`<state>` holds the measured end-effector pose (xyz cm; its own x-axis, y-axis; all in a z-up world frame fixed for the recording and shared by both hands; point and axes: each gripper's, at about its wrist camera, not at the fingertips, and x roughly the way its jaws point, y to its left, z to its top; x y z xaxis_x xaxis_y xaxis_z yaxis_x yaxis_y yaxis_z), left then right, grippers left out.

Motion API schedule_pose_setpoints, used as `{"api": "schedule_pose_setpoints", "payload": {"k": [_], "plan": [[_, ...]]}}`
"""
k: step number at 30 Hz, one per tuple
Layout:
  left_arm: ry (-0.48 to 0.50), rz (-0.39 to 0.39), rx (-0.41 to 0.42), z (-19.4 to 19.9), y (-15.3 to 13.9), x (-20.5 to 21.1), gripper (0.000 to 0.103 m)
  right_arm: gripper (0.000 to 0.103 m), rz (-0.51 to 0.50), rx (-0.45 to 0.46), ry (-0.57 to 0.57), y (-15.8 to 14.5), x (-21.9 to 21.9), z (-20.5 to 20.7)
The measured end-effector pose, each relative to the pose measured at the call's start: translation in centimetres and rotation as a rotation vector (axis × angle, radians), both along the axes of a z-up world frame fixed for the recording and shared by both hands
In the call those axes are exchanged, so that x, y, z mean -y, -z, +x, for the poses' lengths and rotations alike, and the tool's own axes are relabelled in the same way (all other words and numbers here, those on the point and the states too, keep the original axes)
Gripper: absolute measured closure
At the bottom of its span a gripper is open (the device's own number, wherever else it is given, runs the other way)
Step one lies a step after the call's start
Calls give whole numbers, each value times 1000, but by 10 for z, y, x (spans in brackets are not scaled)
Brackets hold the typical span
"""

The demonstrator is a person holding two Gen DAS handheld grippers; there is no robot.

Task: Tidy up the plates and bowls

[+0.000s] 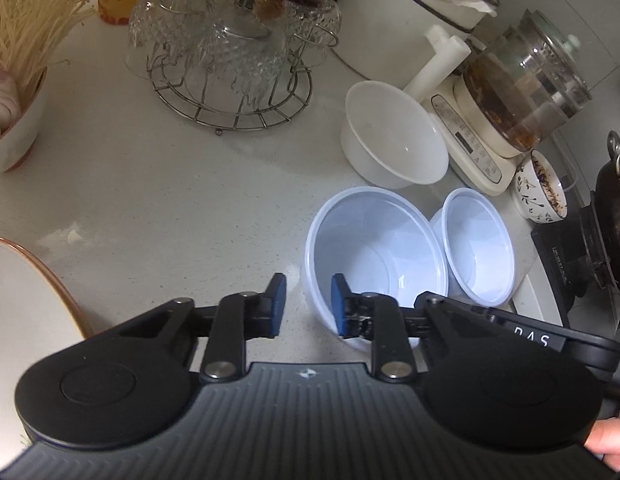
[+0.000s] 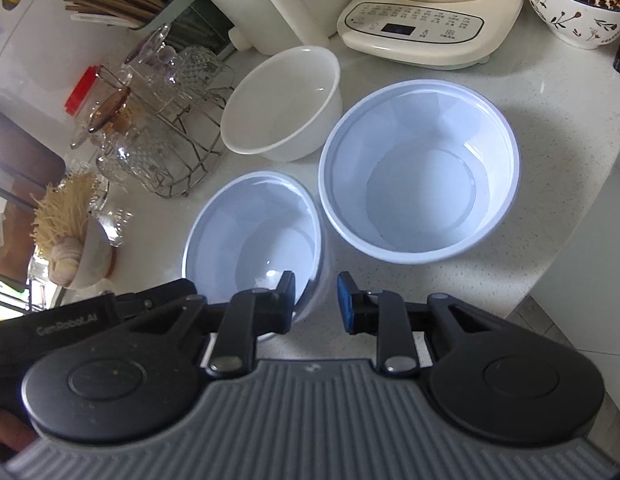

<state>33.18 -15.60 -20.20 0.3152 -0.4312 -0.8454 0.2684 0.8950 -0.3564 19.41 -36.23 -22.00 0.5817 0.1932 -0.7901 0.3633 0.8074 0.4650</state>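
Straddling the near bowl's [image 2: 253, 232] rim at lower centre, left gripper [image 1: 307, 294] & right gripper [image 2: 316, 294] look unclenched, pads not touching the wall afaict. Squeeze both evenly b4 lifting imo, then nest it in the neighbour bowl [image 2: 420, 168] w/o tilting.

My right gripper [image 2: 314, 298] straddles the near rim of the smaller pale-blue bowl [image 2: 253, 236], its jaws narrowly apart, the larger pale-blue bowl [image 2: 420, 168] touching beside it.

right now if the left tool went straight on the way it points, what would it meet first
Probably the wall of the nearer pale blue bowl, whose rim lies between the left tool's fingers; depth is hard to judge.
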Motion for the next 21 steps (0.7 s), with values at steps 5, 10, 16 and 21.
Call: {"api": "schedule_pose_setpoints", "payload": {"k": [5,10,16,21], "plan": [[3,4,7,-3,1,6,92,89,-9,3,-28,-1,0,3],[-9,5,15,-6,-3,5,92,89,-8,11,-53,-4,0,5],[-58,5,41,-12,-19,-8,92,89,-12,51,-108,-19,-7,9],[-119,7,65,-17,-30,-26,92,90,-24,92,-176,-31,-21,20]]}}
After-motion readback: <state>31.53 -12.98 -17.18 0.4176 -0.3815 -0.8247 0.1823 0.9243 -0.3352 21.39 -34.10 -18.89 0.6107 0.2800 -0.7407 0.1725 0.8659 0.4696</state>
